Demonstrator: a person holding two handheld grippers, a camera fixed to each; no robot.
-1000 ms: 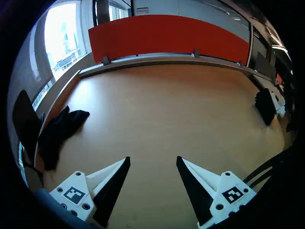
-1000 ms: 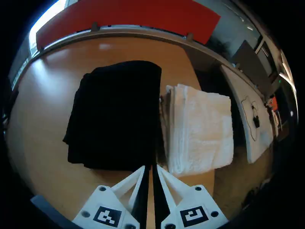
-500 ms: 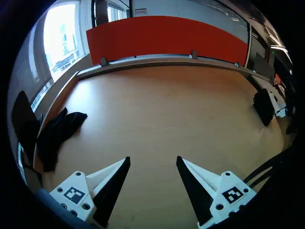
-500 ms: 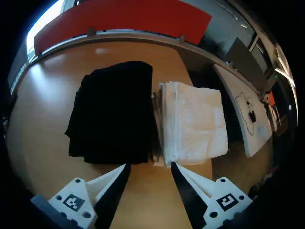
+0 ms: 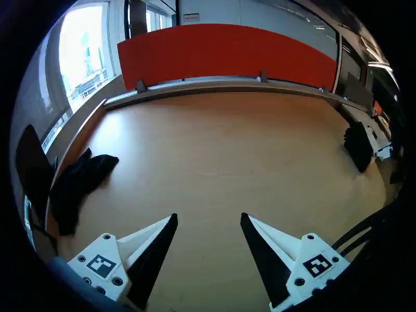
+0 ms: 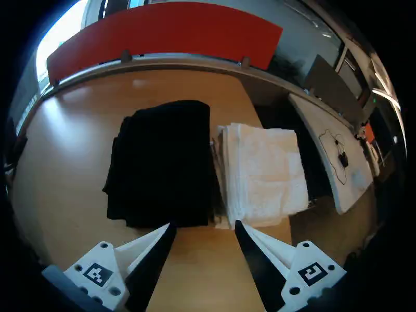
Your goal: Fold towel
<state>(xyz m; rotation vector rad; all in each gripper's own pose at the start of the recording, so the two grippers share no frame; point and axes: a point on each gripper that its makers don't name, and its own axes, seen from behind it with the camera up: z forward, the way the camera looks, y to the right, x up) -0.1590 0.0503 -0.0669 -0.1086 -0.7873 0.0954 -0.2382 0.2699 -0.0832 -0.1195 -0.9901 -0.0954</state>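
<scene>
In the right gripper view a folded black towel (image 6: 164,166) lies flat on the wooden table (image 6: 67,145), with a folded white towel stack (image 6: 262,174) touching its right side. My right gripper (image 6: 205,231) stands open just in front of both, holding nothing. In the left gripper view my left gripper (image 5: 208,223) is open over bare wood (image 5: 223,151). A crumpled black towel (image 5: 78,182) lies at the table's left edge, well left of the fingers. The folded black towel (image 5: 358,145) appears small at the far right.
A red divider panel (image 5: 223,52) runs along the table's far edge. A dark chair back (image 5: 31,166) stands beyond the left edge, bright windows (image 5: 83,52) behind. In the right gripper view a white desk (image 6: 333,156) with a cable lies to the right.
My right gripper went from shut to open and drew back slightly from the folded towels. The left gripper stayed nearly still and open.
</scene>
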